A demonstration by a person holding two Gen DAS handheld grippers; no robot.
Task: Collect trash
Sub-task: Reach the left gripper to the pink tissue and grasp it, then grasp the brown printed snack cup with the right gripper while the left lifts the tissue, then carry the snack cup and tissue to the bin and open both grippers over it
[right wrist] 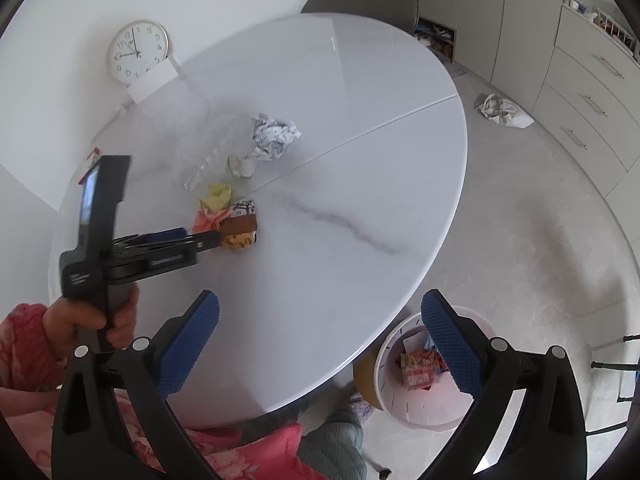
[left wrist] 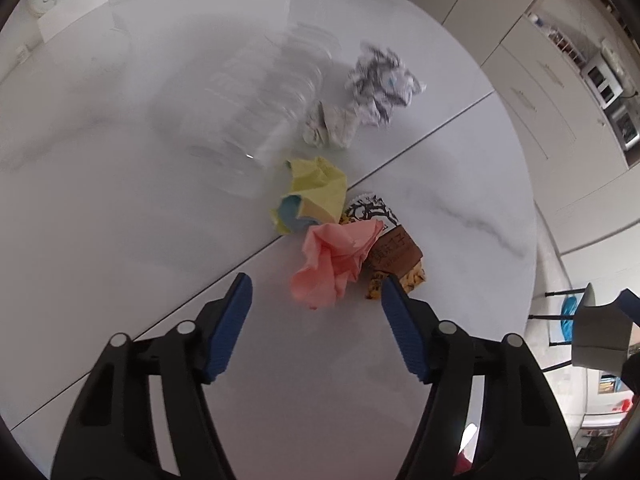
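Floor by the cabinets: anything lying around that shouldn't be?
Yes: a crumpled white bag lies loose on the floor beside the drawers, far from the white bin under the table edge.

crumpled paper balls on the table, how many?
4: pink ball nearest the tongs, yellow ball behind it, small grey ball, printed ball farthest. The snack wrapper might hide more.

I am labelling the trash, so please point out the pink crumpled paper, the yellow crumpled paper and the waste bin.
pink crumpled paper [left wrist: 334, 262], left wrist view, middle of the wad.
yellow crumpled paper [left wrist: 320, 188], left wrist view, upper yellow fold.
waste bin [right wrist: 424, 412], right wrist view, near white rim.
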